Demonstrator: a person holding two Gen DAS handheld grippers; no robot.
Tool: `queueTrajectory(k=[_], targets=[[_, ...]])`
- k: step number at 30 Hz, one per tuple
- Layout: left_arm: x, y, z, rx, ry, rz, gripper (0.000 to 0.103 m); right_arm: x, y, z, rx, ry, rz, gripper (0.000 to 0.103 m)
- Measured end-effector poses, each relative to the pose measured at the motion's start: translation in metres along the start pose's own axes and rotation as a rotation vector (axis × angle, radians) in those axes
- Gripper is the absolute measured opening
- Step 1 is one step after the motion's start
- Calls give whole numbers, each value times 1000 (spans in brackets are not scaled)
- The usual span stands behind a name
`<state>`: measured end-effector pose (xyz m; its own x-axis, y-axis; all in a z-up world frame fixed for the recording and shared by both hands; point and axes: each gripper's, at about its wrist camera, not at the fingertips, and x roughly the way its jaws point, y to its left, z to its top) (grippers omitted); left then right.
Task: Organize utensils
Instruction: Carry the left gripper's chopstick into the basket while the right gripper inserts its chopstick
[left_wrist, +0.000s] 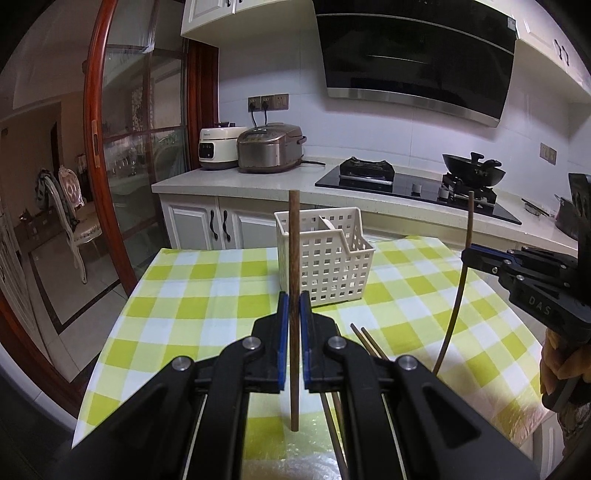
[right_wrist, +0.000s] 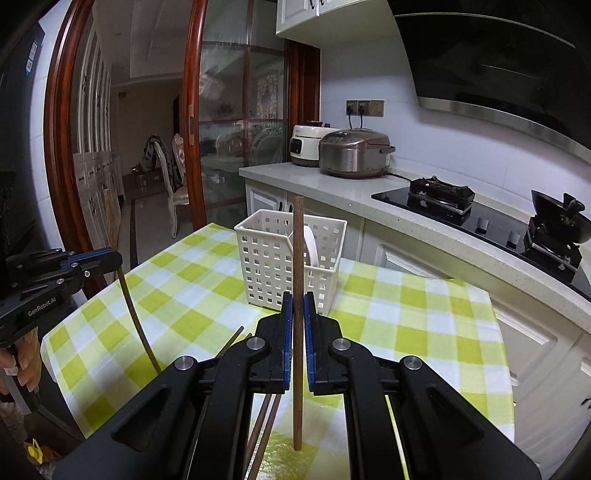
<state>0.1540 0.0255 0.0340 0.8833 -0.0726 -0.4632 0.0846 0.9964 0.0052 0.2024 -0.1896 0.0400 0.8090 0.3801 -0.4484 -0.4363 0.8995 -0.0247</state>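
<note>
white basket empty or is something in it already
Not empty: the white basket holds a white utensil, seen above its divider in the right wrist view.

1. The left claw (left_wrist: 294, 299) has its blue-padded jaws drawn in tight on a thin upright chopstick (left_wrist: 294, 258); it points forward and slightly downward above the near edge of the surface (left_wrist: 207, 295).
2. The right claw (right_wrist: 298, 301) is clamped in the same manner on a second upright chopstick (right_wrist: 298, 251), pitched at a similar shallow downward angle.
3. From the left wrist view, the right claw comes in from the right edge, level with its neighbour.
4. Fingers (right_wrist: 26, 363) wrap the left handle; the grip is partly cropped, so its details are unclear.
</note>
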Motion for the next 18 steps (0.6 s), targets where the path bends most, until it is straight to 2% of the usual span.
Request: queueTrajectory(k=[11,18], targets=[[6,-9,28,24,-34,-25,6,8,-8,23,42,-59,7,7],[24,-3,80,-10,-56,-58,6,24,-19,66,72,-107,10,7]])
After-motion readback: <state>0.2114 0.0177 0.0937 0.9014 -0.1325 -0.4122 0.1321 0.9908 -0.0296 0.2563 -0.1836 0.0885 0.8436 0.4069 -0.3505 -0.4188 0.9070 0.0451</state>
